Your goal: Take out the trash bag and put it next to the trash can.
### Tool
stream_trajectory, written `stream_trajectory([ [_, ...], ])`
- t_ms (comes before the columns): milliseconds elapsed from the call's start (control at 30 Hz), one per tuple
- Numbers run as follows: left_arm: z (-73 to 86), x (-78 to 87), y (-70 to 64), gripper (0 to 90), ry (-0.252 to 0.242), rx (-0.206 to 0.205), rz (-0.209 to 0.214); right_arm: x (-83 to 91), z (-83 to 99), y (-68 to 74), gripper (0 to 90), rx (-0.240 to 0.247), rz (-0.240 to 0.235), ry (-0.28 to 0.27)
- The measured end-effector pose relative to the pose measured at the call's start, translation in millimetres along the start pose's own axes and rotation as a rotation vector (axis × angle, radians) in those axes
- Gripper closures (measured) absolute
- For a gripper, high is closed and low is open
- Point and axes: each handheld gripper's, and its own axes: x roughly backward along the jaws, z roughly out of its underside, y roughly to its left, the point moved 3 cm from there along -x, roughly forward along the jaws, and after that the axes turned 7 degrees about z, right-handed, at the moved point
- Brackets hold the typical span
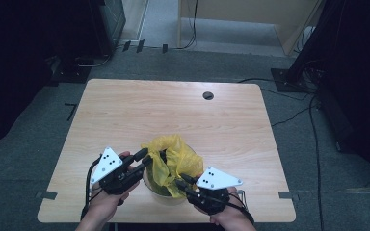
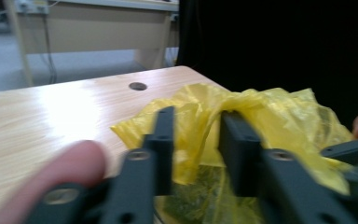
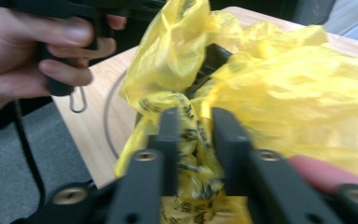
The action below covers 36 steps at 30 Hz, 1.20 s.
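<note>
At the near edge of the bench (image 1: 125, 110), we see a yellow plastic bag (image 1: 176, 161) lining a bowl (image 1: 150, 182). Left tool (image 2: 196, 140) stands spread around bag film; right tool (image 3: 195, 140) pinches a bunched, black-printed fold.

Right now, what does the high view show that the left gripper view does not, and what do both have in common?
High view alone: both hands with their claws, left claw and right claw, at either side of the yellow plastic bag, the whole table, grey floor and cables around it. Left gripper view alone: its own two black jaws up close, parted with bag film between them, and a light wooden desk behind the table. Both share: the bag, the tabletop, and its round cable hole.
</note>
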Motion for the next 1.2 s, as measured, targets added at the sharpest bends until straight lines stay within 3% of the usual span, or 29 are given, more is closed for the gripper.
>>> stream_trajectory([
  [133, -2.0, 3.4, -1.4, 39.1, -0.003, -0.027, 0.022, 0.6, -0.2, -2.1, 85.9, 0.001, 0.021, -0.026],
  [233, -1.9, 5.8, -1.4, 27.7, 0.015, -0.054, 0.059, 3.9, -2.6, -3.6, 86.8, -0.01, 0.054, -0.059],
  [367, -1.5, 10.8, -0.7, 19.7, 0.003, -0.072, 0.096, 11.0, -6.6, -9.3, 87.2, -0.041, 0.1, -0.124],
  [500, -4.1, 16.1, -0.2, 18.5, -0.031, -0.093, 0.103, 19.0, -9.8, -14.7, 87.2, -0.075, 0.144, -0.2],
  [833, -9.0, 25.0, 2.4, 11.4, -0.1, -0.097, 0.092, 42.7, -19.5, -16.8, 87.5, -0.087, 0.255, -0.398],
  [1200, -6.8, 28.2, 14.5, 11.4, -0.093, -0.082, 0.041, 69.8, -26.9, -22.0, 87.4, -0.078, 0.377, -0.579],
])
